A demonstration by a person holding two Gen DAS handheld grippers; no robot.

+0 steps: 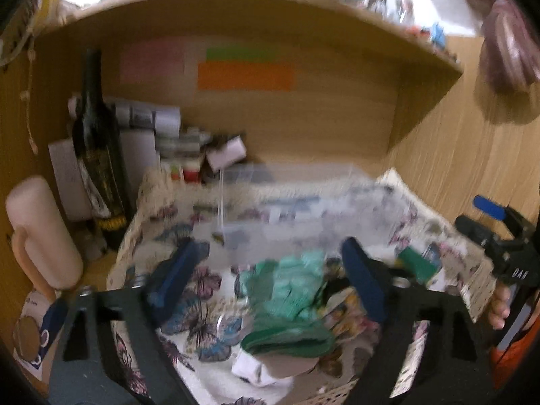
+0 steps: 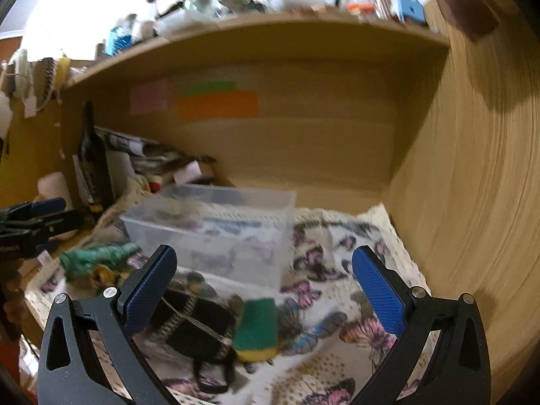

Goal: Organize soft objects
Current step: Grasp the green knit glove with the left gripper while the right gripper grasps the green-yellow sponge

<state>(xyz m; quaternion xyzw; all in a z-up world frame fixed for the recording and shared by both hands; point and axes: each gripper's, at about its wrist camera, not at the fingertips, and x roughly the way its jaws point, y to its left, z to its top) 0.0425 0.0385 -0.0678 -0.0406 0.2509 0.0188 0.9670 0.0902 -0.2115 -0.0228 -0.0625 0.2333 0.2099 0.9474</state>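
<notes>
A green knitted glove [image 1: 293,287] lies on the butterfly-print cloth [image 1: 202,314], with a white sock [image 1: 256,369] below it. My left gripper [image 1: 270,280] is open and empty, its blue pads on either side of the glove and above it. A clear plastic box [image 2: 216,226] stands on the cloth behind. My right gripper [image 2: 266,290] is open and empty above a green and yellow sponge [image 2: 258,330] and a black strappy item [image 2: 199,327]. The glove also shows in the right wrist view [image 2: 98,256], at the left. The sponge shows in the left wrist view [image 1: 418,263].
A dark wine bottle [image 1: 98,155], a pale mug [image 1: 40,233] and stacked boxes and papers [image 1: 152,135] crowd the shelf's back left. Wooden walls close the back and right [image 2: 472,168]. A cluttered shelf runs overhead [image 2: 270,3].
</notes>
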